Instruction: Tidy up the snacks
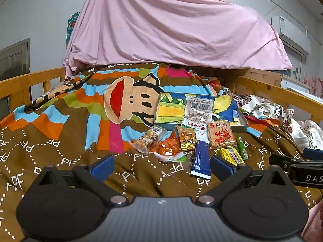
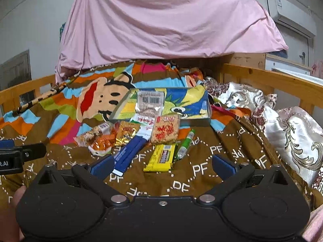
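Note:
Several snack packs lie on the brown patterned bedspread (image 1: 60, 153) in front of a shallow colourful tray (image 1: 245, 121), also seen in the right wrist view (image 2: 209, 109). A clear barcode packet (image 1: 198, 109) (image 2: 150, 101) leans over the tray's near rim. On the spread lie a blue sachet (image 1: 200, 158) (image 2: 129, 153), a yellow bar (image 2: 160, 158) (image 1: 231, 155), a green tube (image 2: 184, 144) (image 1: 241, 146), a square rice cracker (image 2: 165, 131) (image 1: 221, 134), a gold packet (image 2: 126, 133) (image 1: 186, 138), an orange packet (image 1: 166, 148) (image 2: 102, 143) and a nut bar (image 1: 148, 139). My left gripper (image 1: 161, 166) and right gripper (image 2: 162, 166) are open and empty, just short of the snacks.
Wooden bed rails run along the left (image 1: 26, 82) and right (image 2: 278, 82). A pink sheet (image 1: 171, 24) hangs over the far end. A floral quilt (image 2: 292, 133) is bunched at the right. The other gripper shows at the right edge of the left wrist view (image 1: 298, 169).

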Demonstrator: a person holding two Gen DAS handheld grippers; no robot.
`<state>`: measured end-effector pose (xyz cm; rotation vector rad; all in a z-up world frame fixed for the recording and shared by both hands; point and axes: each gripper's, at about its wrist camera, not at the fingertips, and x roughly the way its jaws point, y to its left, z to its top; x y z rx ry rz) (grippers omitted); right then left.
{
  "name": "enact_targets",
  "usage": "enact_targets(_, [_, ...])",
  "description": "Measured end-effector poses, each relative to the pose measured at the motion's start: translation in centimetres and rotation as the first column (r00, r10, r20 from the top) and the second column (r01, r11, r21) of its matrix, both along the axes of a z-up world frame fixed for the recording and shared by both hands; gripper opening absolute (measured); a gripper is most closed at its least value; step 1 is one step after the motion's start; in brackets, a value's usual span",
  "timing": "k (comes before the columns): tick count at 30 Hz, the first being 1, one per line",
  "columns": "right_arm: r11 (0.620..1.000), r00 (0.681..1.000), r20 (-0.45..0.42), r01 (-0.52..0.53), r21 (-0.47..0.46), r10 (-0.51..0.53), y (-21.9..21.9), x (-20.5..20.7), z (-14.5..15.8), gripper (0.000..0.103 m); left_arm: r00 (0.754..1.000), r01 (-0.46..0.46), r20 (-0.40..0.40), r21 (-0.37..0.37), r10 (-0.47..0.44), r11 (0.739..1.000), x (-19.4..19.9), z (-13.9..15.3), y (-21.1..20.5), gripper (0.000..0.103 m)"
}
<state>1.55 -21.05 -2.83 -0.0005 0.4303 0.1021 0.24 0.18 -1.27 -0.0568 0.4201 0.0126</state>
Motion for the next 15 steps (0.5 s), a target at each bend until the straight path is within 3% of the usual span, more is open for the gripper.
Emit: enact_targets(15, [1.000, 0.999, -0.040, -0.008, -0.015, 0.008, 0.13, 0.48, -0.10, 0.103, 1.000, -0.010, -0.022, 0.002, 0.010, 1.000, 0.06, 0.08, 0.04, 0.103])
